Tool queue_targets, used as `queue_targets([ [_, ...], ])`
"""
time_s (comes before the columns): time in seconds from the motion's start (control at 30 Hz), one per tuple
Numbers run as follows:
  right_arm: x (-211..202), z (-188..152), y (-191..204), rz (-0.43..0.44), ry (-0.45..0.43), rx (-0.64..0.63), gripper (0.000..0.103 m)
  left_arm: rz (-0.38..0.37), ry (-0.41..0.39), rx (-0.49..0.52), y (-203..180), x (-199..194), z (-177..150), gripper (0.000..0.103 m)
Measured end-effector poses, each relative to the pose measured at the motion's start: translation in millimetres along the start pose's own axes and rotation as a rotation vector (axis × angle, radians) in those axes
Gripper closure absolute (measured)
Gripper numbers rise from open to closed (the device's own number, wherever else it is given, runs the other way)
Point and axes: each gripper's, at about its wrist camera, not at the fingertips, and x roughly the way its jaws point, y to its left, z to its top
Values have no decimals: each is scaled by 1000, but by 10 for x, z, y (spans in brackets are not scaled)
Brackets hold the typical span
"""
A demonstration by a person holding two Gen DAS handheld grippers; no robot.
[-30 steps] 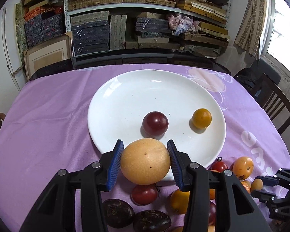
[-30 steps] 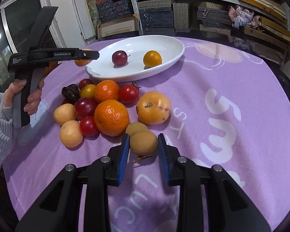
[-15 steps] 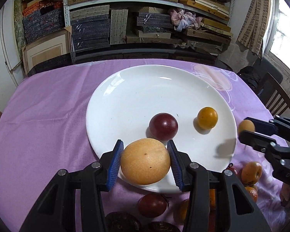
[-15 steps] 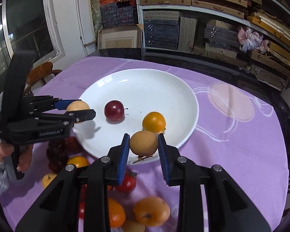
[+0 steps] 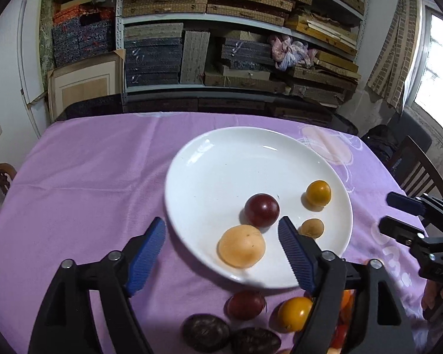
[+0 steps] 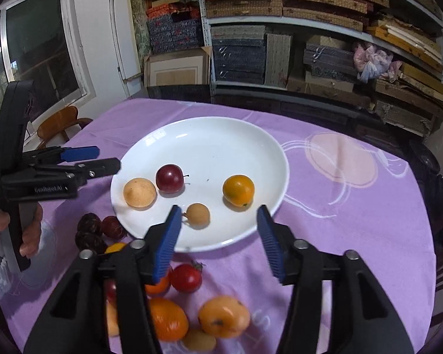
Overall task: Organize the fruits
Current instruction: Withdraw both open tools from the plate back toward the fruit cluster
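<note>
Currently, the white plate (image 6: 251, 147) on the purple tablecloth (image 5: 88, 183) carries four fruits. Both grippers' jaws are opening with nothing gripped: the left gripper (image 5: 221, 249) frames the pale round fruit (image 5: 241, 245), the right gripper (image 6: 218, 237) the small brown fruit (image 6: 198, 214). Judged step: release. Next, fetch from the loose fruit pile (image 6: 189, 303).

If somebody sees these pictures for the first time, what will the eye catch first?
First, the round white plate in the middle of the purple tablecloth, carrying four fruits, among them a dark red plum. Next, the loose fruit pile on the cloth, on the near side of the plate.
</note>
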Motion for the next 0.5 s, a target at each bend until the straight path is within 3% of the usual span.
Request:
queue_targets([
  [0.03, -168, -99, -28, -28, -29, 6, 10, 13, -18, -5, 47, -150, -63, 9],
  [0.07, -343, -239, -66, -59, -68, 15, 6, 23, -32, -7, 79, -264, -138, 3],
  [0.2, -725, -771, -166, -97, -144, 57, 4, 69, -29, 11, 127, -570, -631, 3],
  [0.3, -809, -1103, -270, -76, -163, 133, 4, 81, 2, 23, 77, -634, -1029, 3],
  [0.37, -796, -1200, -299, -46, -135, 160, 4, 84, 13, 33, 2, -647, -1244, 3],
  [0.5, -826, -1202, -293, -42, -161, 159, 4, 77, 28, 78, -166, -624, -1498, 3],
])
